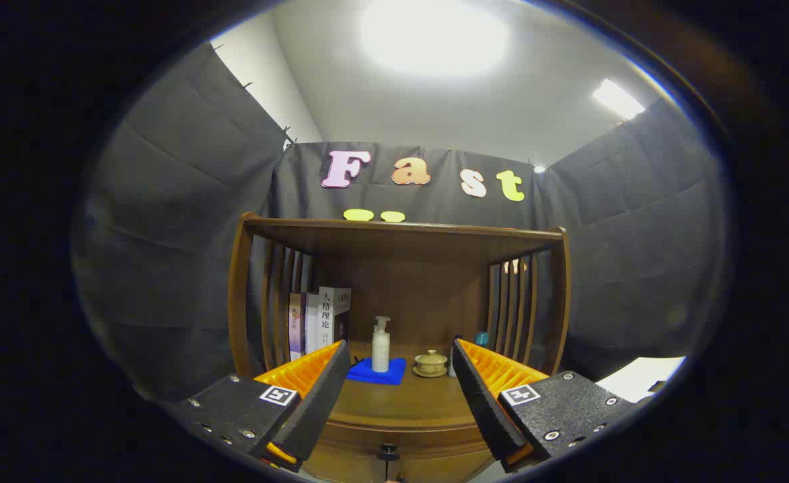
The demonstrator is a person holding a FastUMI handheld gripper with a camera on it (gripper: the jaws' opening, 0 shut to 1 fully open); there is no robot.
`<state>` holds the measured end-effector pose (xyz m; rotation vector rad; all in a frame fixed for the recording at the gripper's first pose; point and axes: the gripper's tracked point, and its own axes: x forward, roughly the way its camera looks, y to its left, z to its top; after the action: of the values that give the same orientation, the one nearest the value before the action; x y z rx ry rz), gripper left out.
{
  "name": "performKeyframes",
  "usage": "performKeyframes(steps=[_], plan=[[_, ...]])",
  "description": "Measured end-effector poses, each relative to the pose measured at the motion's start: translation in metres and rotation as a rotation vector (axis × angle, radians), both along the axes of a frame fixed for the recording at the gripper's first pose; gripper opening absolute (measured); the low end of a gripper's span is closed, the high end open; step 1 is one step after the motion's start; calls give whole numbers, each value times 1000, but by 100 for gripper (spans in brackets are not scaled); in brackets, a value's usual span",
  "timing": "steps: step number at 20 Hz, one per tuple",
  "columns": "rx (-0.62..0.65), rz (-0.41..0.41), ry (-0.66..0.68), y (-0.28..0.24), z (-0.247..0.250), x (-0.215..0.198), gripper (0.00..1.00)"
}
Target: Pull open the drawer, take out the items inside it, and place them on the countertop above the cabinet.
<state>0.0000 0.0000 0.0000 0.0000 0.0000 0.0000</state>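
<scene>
The gripper [401, 386] hangs before the brown wooden cabinet [398, 416], fingers spread wide to approach its small dark drawer knob [388, 453] below

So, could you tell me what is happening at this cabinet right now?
A handheld gripper hangs open in front of a wooden cabinet, holding nothing. The drawer knob sits low between the fingers, untouched, and the drawer looks closed. On the countertop beyond stand a pump bottle on a blue cloth, a lidded cup and some books.
</scene>
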Motion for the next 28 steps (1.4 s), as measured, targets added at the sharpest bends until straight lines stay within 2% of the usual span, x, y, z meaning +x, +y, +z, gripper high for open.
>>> performKeyframes(steps=[10, 18, 21, 23, 25, 28], plan=[[145, -14, 19, -5, -4, 8, 95], [144, -26, 37, -5, -10, 9, 94], [113, -14, 44, -5, -12, 12, 94], [43, 23, 57, -2, -13, 15, 94], [-30, 5, 67, -5, -14, 16, 94], [-49, 32, 75, 8, -24, 23, 94]])
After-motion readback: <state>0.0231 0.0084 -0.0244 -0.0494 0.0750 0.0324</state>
